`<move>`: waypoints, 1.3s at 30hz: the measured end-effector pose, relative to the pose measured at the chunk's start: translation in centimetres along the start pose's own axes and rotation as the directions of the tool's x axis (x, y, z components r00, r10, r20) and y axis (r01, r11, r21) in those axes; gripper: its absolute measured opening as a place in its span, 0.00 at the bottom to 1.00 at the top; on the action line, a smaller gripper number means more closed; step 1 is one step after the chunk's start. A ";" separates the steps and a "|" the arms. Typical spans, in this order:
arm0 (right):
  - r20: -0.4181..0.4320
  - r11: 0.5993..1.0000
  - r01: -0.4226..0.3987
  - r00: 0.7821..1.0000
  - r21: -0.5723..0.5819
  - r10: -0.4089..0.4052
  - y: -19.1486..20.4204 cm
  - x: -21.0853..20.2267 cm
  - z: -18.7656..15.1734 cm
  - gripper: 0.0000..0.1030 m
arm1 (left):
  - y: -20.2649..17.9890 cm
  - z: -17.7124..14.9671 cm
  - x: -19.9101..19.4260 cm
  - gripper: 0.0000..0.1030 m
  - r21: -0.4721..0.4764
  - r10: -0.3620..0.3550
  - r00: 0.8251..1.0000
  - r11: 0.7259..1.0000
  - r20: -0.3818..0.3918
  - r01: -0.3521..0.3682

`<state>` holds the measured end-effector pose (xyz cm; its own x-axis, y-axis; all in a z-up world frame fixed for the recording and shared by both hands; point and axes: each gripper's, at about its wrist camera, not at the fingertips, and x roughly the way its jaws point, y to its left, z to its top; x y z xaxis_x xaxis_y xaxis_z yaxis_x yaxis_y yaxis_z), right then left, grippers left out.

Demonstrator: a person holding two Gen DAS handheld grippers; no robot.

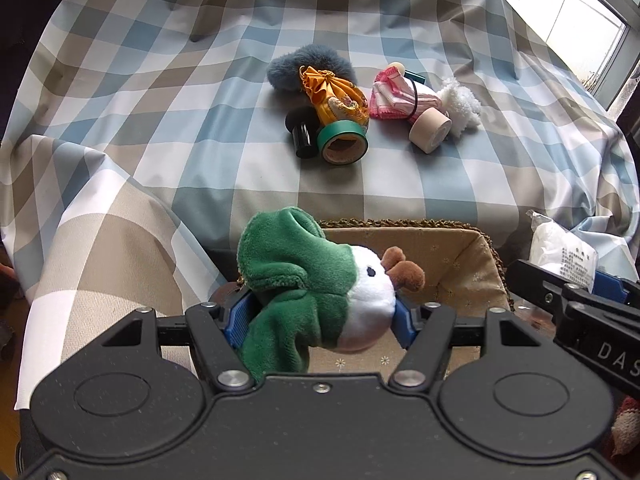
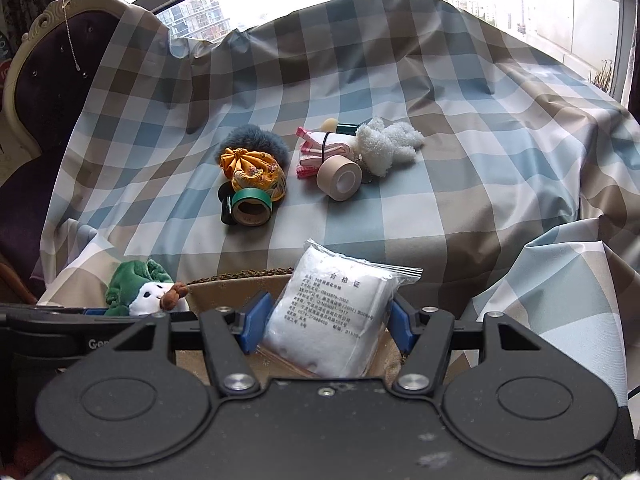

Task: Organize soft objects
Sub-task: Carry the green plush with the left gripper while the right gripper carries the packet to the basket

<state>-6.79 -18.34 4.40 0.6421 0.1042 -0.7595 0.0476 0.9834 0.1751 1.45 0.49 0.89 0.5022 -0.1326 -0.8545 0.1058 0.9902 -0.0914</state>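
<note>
My left gripper (image 1: pixel 318 322) is shut on a green and white plush toy (image 1: pixel 316 284) with a brown beak, held over the fabric-lined basket (image 1: pixel 460 256). My right gripper (image 2: pixel 326 324) is shut on a clear bag of white cotton (image 2: pixel 332 320), above the same basket (image 2: pixel 224 286). In the right wrist view the plush toy (image 2: pixel 146 294) shows at the lower left. On the checked cloth farther off lie a grey-blue fluffy piece (image 1: pixel 308 66), a yellow drawstring pouch (image 1: pixel 336 98), a pink cloth bundle (image 1: pixel 394 98) and a white woolly toy (image 1: pixel 460 106).
Among the soft things sit a green tape roll (image 1: pixel 342 144), a beige tape roll (image 1: pixel 430 130) and a black cylinder (image 1: pixel 302 138). The checked cloth (image 2: pixel 480 160) covers a sofa, with a raised fold at the left. A dark armchair (image 2: pixel 36 92) stands left, windows behind.
</note>
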 end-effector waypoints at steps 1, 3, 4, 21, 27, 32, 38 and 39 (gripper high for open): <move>0.002 1.000 0.002 1.000 -0.010 -0.002 0.2 -0.3 -0.2 0.59 | -0.1 -0.2 -0.1 0.61 0.005 0.005 1.000 1.000 -0.002 -0.005; 0.000 1.000 -0.003 1.000 -0.027 0.003 0.6 -1.0 -0.8 0.59 | -0.3 -0.6 -0.3 0.61 0.013 0.016 1.000 1.000 -0.006 -0.016; 0.000 0.999 -0.004 1.000 -0.034 0.004 0.8 -1.3 -1.1 0.59 | -0.4 -0.7 -0.4 0.61 0.011 0.019 1.000 1.000 -0.008 -0.019; -0.089 1.000 -0.011 0.996 -0.019 0.009 0.6 -0.4 -1.1 0.59 | -1.0 -2.1 0.6 0.61 0.022 0.082 0.993 0.997 -0.090 -0.080; -0.093 1.000 -0.013 0.996 -0.020 0.011 0.5 -0.4 -1.1 0.60 | -1.3 -2.2 0.9 0.63 0.041 0.096 0.990 0.995 -0.102 -0.093; -0.096 1.000 -0.017 0.995 -0.025 0.014 0.6 -0.1 -1.0 0.61 | -1.2 -2.1 1.0 0.64 0.039 0.098 0.990 0.995 -0.105 -0.094; -0.097 1.000 -0.022 0.995 -0.021 0.019 0.6 -0.1 -1.0 0.63 | -1.2 -2.1 1.1 0.65 0.040 0.099 0.990 0.995 -0.105 -0.095; -0.095 1.000 -0.021 0.995 -0.021 0.019 0.6 -0.1 -1.0 0.64 | -1.2 -2.1 1.1 0.65 0.040 0.098 0.989 0.995 -0.106 -0.095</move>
<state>-7.60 -17.59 3.95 0.5669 0.1369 -0.8123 0.0180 0.9838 0.1784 0.06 -0.75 -1.00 0.4164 -0.0290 -0.9087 0.0918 0.9957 0.0103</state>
